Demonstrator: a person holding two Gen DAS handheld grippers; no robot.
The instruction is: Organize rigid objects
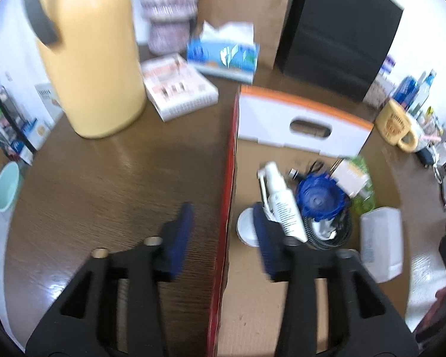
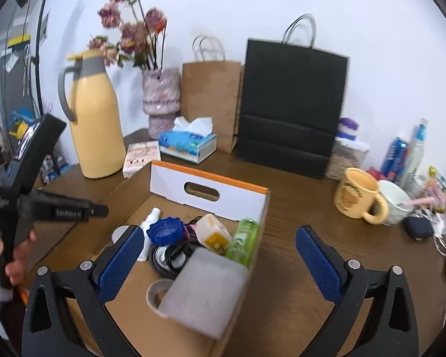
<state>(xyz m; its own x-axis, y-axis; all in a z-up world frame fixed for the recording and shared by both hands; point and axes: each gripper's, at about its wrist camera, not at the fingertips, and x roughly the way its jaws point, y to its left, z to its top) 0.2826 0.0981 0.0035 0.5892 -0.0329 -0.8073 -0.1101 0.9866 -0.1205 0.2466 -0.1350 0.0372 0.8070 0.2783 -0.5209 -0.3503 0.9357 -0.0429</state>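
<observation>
An open cardboard box point(image 1: 300, 116) with a white, orange-edged end wall holds a white spray bottle point(image 1: 279, 202), a blue ribbed cap point(image 1: 318, 199), a green bottle point(image 2: 243, 241), a coiled black cable point(image 2: 169, 255), a tape roll point(image 2: 157, 291) and a frosted grey case point(image 2: 208, 291). My left gripper point(image 1: 223, 238) is open, its blue pads straddling the box's red side wall without touching it. My right gripper point(image 2: 218, 263) stands wide open above the box's near corner. The grey case lies low between its fingers, untouched.
On the brown table stand a yellow thermos jug point(image 1: 95, 53), a tissue box point(image 1: 223, 56), a small white carton point(image 1: 178, 86), a brown paper bag point(image 2: 211, 98), a black paper bag point(image 2: 291, 104), a flower vase point(image 2: 160, 98) and a yellow mug point(image 2: 356, 196). A person's hand point(image 2: 15, 258) shows at left.
</observation>
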